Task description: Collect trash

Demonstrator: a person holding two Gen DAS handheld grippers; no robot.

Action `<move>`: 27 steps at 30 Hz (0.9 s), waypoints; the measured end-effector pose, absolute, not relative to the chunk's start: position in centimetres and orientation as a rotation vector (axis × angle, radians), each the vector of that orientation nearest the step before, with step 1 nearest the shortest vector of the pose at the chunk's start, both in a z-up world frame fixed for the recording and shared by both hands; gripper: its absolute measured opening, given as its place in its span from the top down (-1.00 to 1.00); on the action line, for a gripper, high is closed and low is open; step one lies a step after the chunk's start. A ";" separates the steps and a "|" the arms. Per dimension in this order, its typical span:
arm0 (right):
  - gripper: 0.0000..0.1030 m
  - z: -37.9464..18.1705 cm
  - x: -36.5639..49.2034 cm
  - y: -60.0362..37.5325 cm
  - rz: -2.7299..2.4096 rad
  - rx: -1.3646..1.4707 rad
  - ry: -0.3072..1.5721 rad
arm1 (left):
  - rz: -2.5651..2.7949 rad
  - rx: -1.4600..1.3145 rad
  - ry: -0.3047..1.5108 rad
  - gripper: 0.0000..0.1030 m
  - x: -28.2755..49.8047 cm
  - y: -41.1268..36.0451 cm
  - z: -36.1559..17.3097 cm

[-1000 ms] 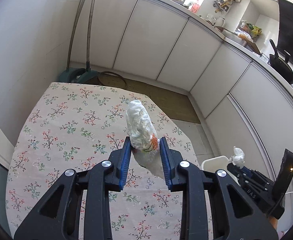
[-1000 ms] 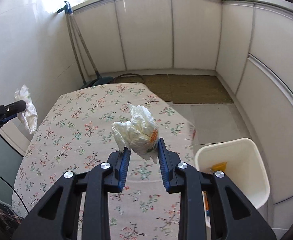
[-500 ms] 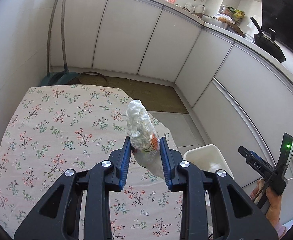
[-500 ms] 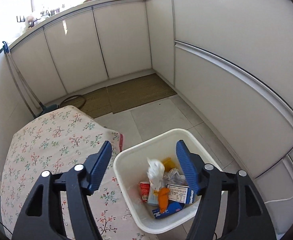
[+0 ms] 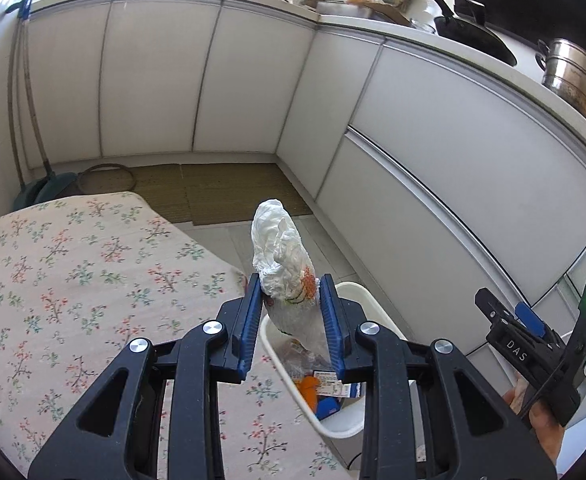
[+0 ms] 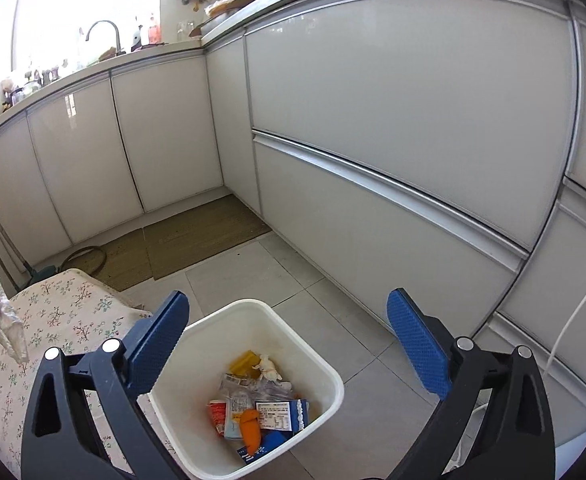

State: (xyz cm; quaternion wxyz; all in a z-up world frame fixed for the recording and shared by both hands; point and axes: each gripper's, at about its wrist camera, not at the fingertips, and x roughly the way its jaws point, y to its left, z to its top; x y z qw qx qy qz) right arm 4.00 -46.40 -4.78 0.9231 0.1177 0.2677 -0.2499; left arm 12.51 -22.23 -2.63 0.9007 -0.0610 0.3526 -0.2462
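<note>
Your left gripper (image 5: 291, 300) clamps a crumpled plastic bag (image 5: 283, 264), long axis pointing away, above the white trash bin (image 6: 325, 368). Your right gripper (image 6: 287, 336), marked "DAS", has just opened wide, empty, above that bin.

White capital letters "DAS" are printed on the black body of the right hand-held gripper (image 5: 511, 334), seen from the left wrist view. Print on the packets in the white plastic bin (image 6: 325, 372) is too small to read.
</note>
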 end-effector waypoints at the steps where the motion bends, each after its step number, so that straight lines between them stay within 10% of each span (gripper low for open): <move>1: -0.87 -4.7 3.8 -46.8 -0.522 0.252 0.549 | -0.519 -0.114 0.729 0.45 12.6 -23.3 -2.7; 14: -0.87 -5.2 0.6 -51.6 -0.628 0.317 0.548 | -0.573 0.002 0.765 0.38 14.3 -32.8 -4.9; 21: -0.87 -5.1 0.0 -52.4 -0.652 0.329 0.542 | -0.513 0.029 0.729 -0.50 13.9 -32.9 -5.0; 27: -0.87 -4.2 0.0 -49.8 -0.631 0.283 0.515 | -0.391 0.073 0.614 -0.86 11.8 -30.2 -2.9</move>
